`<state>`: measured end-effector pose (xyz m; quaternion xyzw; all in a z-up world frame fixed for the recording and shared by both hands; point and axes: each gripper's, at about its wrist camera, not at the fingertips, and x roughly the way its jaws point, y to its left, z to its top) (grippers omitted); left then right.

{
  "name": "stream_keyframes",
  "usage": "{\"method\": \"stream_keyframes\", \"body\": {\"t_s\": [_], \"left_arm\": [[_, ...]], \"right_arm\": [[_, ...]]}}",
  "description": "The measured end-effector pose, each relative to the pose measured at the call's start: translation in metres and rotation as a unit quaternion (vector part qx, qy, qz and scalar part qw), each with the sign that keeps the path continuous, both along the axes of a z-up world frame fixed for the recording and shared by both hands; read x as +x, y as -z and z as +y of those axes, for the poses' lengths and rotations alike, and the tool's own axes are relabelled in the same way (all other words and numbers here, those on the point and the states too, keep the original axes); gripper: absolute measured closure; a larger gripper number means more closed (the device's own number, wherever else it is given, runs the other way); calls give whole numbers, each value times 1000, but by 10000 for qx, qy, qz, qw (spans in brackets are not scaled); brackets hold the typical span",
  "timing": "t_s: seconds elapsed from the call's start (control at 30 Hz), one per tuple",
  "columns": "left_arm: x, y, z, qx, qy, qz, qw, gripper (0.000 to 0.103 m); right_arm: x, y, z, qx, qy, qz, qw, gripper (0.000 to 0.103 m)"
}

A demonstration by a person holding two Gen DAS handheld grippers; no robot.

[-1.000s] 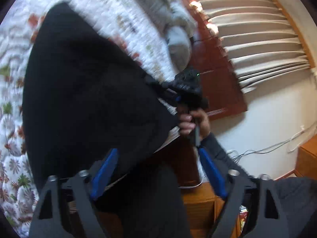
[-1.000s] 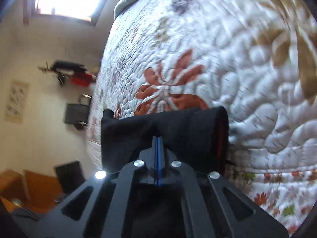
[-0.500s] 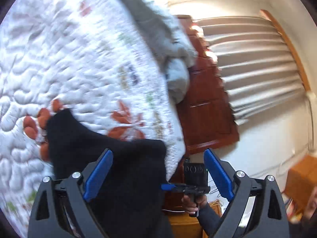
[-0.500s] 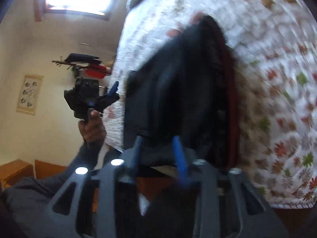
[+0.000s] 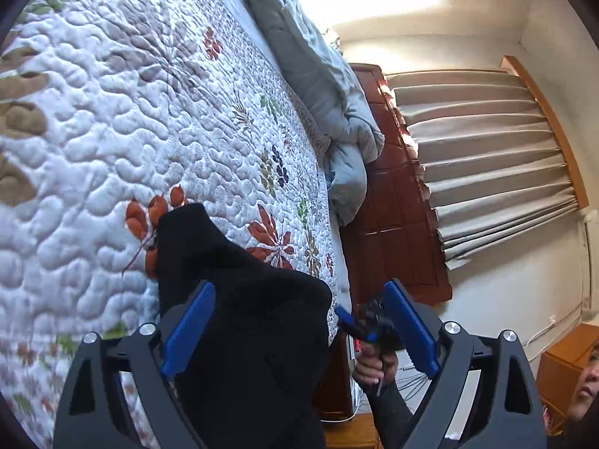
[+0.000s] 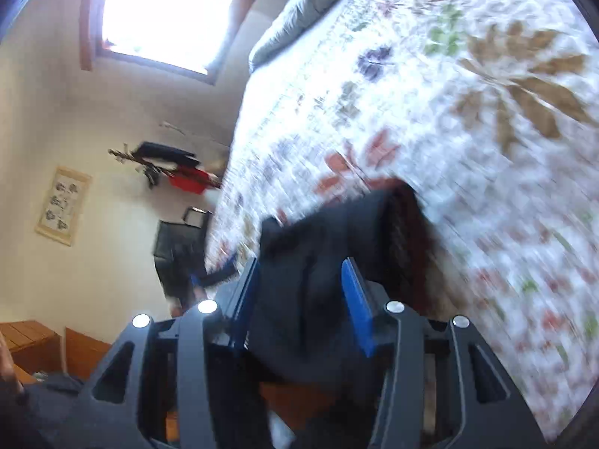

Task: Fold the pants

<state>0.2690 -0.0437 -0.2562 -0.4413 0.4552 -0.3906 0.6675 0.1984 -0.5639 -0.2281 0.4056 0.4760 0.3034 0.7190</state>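
My left tongs (image 5: 299,331) and right tongs (image 6: 301,301) are both wide apart, holding nothing; black pants (image 5: 247,321) lie at the bed (image 5: 112,119) edge

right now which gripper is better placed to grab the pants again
Right, probably. The right gripper is open with the black pants between its fingers; the left gripper gapes wider, straddling the pants' edge.

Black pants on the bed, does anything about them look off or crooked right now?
Yes. The black pants hang partly over the edge of the quilt in an uneven heap, one corner poking up, not flat. Both the left gripper and right gripper are open around the cloth.
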Motion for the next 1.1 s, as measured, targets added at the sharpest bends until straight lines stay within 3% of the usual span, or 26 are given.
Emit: {"method": "stream_keyframes", "body": {"t_s": [0.03,0.07,0.17,0.23,0.27,0.33,0.37,0.4,0.6,0.73,0.93,1.1], "left_arm": [[-4,1,1,4,-9,36,10000,11],[-8,4,4,29,-16,88,10000,11],[-19,15,17,140,-58,288,9995,11],[-24,19,26,217,-49,370,9991,11],[-25,20,28,278,-27,392,9988,11],[-26,21,29,441,94,451,9980,8],[-25,22,28,499,158,496,9974,7],[-25,24,27,528,218,529,9970,7],[-17,36,4,511,782,822,9922,4],[-9,48,-6,580,854,1076,9888,4],[-5,54,-27,709,1082,1205,9843,4],[-3,61,-46,848,1175,1287,9810,4]], "right_arm": [[15,10,8,112,-3,73,9999,57],[26,22,14,85,-14,158,9998,66],[43,62,14,-110,118,667,9976,103],[42,71,3,178,201,839,9961,103],[39,61,-1,65,236,745,9969,100],[34,43,-5,-149,195,598,9979,56],[32,35,-9,-383,208,620,9971,14],[30,30,-13,-581,220,664,9959,10],[18,44,3,-661,-679,1197,9883,10],[16,59,25,-537,-1046,1387,9833,10],[35,69,56,-539,-1193,1422,9811,8],[37,68,46,-471,-1105,1414,9826,8]]}}
